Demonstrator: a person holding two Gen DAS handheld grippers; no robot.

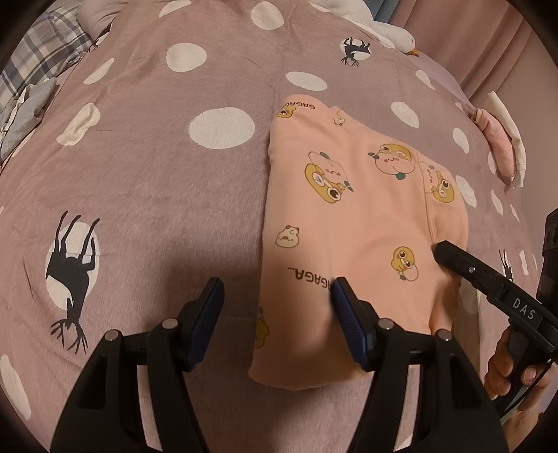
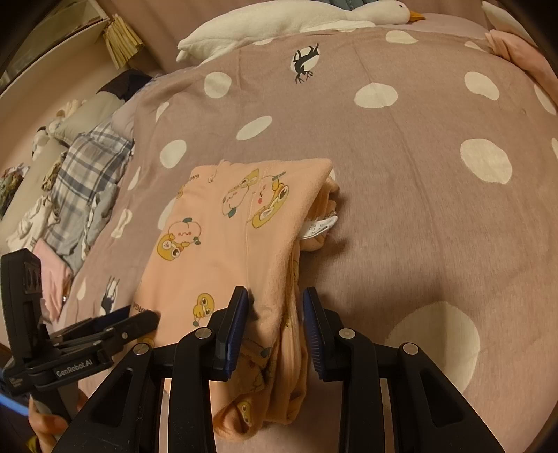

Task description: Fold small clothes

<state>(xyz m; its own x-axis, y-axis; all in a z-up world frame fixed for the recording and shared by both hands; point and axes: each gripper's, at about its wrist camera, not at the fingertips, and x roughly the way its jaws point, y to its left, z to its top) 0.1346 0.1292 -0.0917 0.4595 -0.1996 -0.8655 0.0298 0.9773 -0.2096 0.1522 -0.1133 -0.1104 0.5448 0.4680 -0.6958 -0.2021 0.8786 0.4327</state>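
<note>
On my left wrist view the folded peach garment (image 1: 352, 223) lies flat on the bed's dotted blanket (image 1: 157, 181), just ahead of my left gripper (image 1: 277, 296) and off toward its right side. That gripper's jaws stand apart with nothing pinched; its right finger (image 1: 345, 306) sits over the garment's near left part, the left finger over bare blanket. My right gripper (image 2: 275, 313) is at the garment's near right edge, where the stacked layers (image 2: 279, 366) bunch up between its two fingers. The jaws are narrowed around that bundle, but I cannot tell whether the pads actually press on the cloth. From the left view its black fingertip (image 1: 450, 254) rests at the garment's right side.

The garment's long axis runs away from me, one short end near the grippers, the other pointing up the bed toward the white goose plush (image 2: 279, 17). A white label (image 2: 321, 224) pokes out of its right fold. No containers are in sight; loose clothes (image 2: 80, 195) lie heaped at the bed's left.
</note>
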